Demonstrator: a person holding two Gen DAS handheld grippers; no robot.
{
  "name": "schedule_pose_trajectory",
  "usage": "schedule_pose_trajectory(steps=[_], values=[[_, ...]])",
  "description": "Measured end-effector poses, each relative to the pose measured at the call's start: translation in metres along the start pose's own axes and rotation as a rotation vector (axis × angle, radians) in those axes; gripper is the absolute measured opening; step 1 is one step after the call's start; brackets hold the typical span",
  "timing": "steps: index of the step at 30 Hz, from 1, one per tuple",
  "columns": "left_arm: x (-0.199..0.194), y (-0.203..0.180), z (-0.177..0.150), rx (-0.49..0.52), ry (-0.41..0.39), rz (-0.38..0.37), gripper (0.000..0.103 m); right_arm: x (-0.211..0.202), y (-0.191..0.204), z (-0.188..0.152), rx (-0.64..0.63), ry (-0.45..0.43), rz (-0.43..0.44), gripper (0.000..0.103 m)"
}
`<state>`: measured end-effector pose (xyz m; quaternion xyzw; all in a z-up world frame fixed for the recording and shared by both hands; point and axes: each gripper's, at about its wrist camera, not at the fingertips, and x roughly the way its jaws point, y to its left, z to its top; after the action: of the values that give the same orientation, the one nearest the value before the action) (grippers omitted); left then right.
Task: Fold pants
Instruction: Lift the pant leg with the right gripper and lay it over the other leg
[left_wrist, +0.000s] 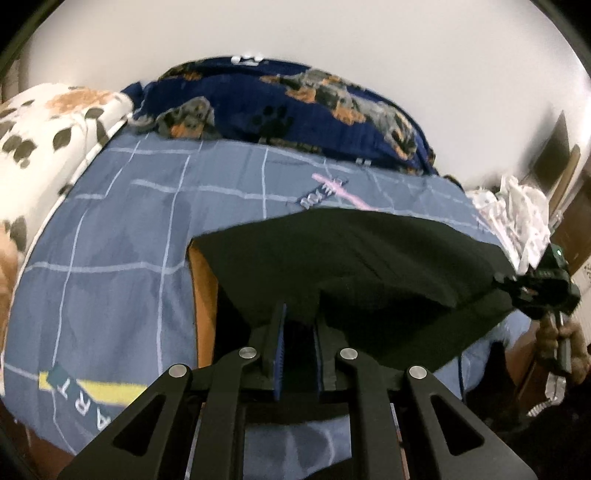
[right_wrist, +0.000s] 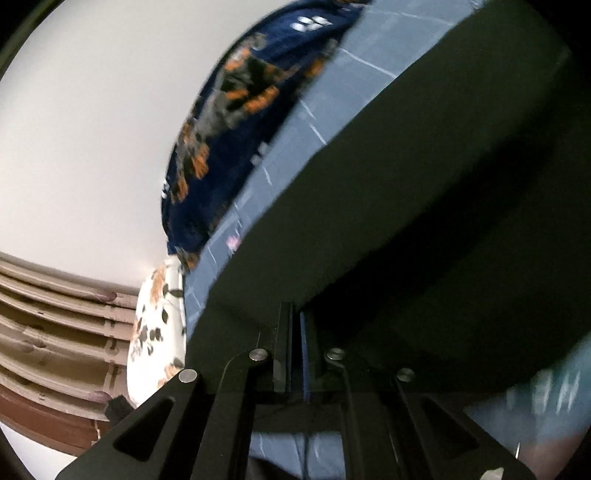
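Grippers, left (left_wrist: 299, 332) and right (right_wrist: 297, 332), each pinch an edge of the black pants (left_wrist: 369, 258), holding the cloth stretched between them above the blue checked bedspread (left_wrist: 110, 221), so a fold looks underway, not yet laid flat.

Pants (left_wrist: 369, 258): 1 pr, black, centre frame. Grippers: 2, i.e. left gripper (left_wrist: 298, 325) bottom centre, right gripper (left_wrist: 517, 286) right edge. Bedspread (left_wrist: 122, 229): 1, blue grid. Blankets: 2, i.e. navy dog-print blanket (left_wrist: 295, 107) top centre, white paw-print blanket (left_wrist: 40, 147) upper left. White crumpled cloth (left_wrist: 517, 214): 1, right.
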<state>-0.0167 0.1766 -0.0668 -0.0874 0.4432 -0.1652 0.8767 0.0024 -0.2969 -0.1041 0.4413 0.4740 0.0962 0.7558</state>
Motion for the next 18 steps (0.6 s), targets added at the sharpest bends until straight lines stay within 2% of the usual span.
schedule_pose_trajectory(steps=[3, 6, 12, 16, 18], values=[[0.006, 0.005, -0.013, 0.001, 0.031, 0.022, 0.013, 0.002, -0.022, -0.024, 0.042, 0.024, -0.017, 0.005], [0.012, 0.009, -0.027, 0.007, 0.064, 0.038, 0.014, 0.005, -0.04, -0.035, 0.097, 0.037, -0.019, 0.005], [0.005, 0.011, -0.038, 0.015, 0.047, 0.055, 0.015, -0.001, -0.041, -0.044, 0.084, 0.028, -0.032, 0.004], [0.008, 0.011, -0.04, 0.04, 0.041, 0.075, 0.015, 0.005, -0.052, -0.049, 0.112, 0.048, -0.046, 0.004], [0.01, 0.011, -0.042, 0.044, 0.043, 0.087, 0.019, 0.01, -0.063, -0.054, 0.152, 0.063, -0.033, 0.003]])
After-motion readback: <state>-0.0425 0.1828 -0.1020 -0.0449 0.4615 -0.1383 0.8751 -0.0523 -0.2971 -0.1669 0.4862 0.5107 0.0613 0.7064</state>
